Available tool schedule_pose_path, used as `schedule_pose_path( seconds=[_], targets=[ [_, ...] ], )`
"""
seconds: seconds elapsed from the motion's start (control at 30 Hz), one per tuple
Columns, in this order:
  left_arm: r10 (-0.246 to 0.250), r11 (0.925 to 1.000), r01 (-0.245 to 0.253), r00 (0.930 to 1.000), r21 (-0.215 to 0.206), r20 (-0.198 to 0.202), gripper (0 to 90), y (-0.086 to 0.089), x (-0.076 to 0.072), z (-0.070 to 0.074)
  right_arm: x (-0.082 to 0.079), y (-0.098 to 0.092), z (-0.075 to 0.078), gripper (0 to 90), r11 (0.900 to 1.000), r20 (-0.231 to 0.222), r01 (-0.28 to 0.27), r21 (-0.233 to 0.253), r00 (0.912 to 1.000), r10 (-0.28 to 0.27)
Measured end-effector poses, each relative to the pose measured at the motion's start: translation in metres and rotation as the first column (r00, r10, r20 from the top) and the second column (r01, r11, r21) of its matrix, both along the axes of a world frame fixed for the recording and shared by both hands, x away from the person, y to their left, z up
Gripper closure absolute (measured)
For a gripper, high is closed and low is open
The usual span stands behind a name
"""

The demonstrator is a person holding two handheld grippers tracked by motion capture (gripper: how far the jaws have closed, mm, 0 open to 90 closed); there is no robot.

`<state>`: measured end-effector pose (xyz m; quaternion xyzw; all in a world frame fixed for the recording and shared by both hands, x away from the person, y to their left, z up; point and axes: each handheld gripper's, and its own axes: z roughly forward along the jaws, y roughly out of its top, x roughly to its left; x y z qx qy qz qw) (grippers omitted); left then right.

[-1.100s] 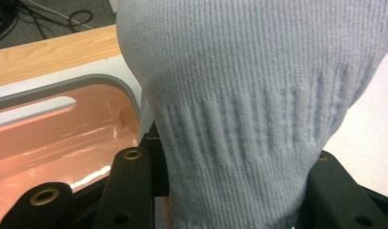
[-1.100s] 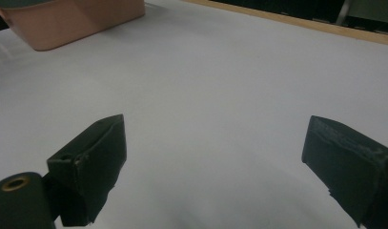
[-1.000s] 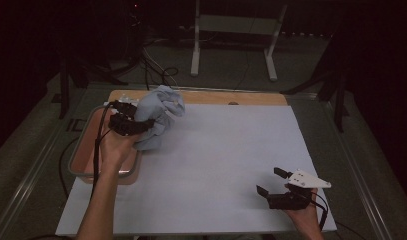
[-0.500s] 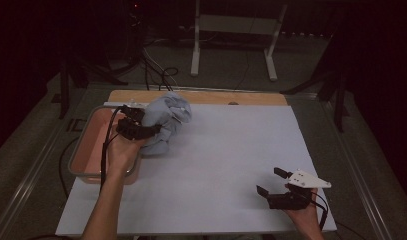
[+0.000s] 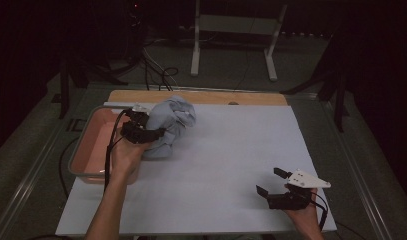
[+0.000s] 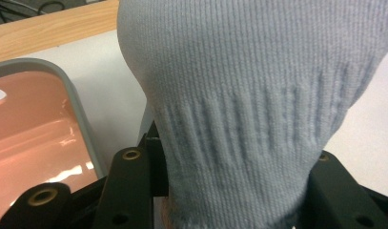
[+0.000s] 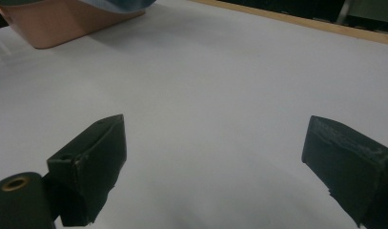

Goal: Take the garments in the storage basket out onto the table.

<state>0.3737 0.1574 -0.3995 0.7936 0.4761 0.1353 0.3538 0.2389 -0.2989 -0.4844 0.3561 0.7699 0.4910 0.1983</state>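
In the high view we see the left gripper (image 5: 150,131) in the left half of the frame, clamped on a bunched grey knit garment (image 5: 170,124) that hangs in a lump over the sheet's left edge, just right of the tub. In the left gripper view the ribbed hem of the garment (image 6: 249,105) fills the middle and right of the frame, pinched between the two black jaws at the bottom, which press against the cloth on both sides. At the left of that view we see the grey-rimmed pink plastic tub (image 6: 34,129), close beside the jaws.

In the high view the tub (image 5: 93,145) sits at the left edge of the table, partly on the white sheet (image 5: 231,160) that covers the wooden tabletop (image 5: 201,96).

The right gripper (image 5: 270,186) rests low in the lower right of the high view, well apart from the garment. In the right gripper view its jaws stand wide apart over bare white sheet (image 7: 215,95), with nothing between them; the tub (image 7: 63,21) shows in the upper left corner.
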Motion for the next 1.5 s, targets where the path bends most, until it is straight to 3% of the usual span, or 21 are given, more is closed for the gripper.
schedule_pose_path(
  seconds=[0.27, 0.97, 1.5],
  targets=[
    [-0.001, 1.0000, 0.001, 1.0000, -0.003, 0.009, 57.8, -0.004, -0.002, -0.001, 0.000, 0.000, 0.000, 7.9, 1.000, -0.001, -0.002, 0.001, 1.0000, 0.002],
    [-0.058, 0.9982, 0.058, 0.9983, -0.010, 0.003, 57.5, -0.021, -0.010, -0.005, 0.000, -0.001, 0.000, 7.9, 1.000, -0.003, -0.004, 0.005, 1.0000, 0.004],
    [-0.110, 0.9937, 0.110, 0.9935, -0.024, -0.027, 57.4, -0.040, -0.019, -0.023, 0.000, -0.001, 0.000, 7.9, 1.000, -0.003, -0.005, 0.006, 1.0000, 0.005]
  ],
)
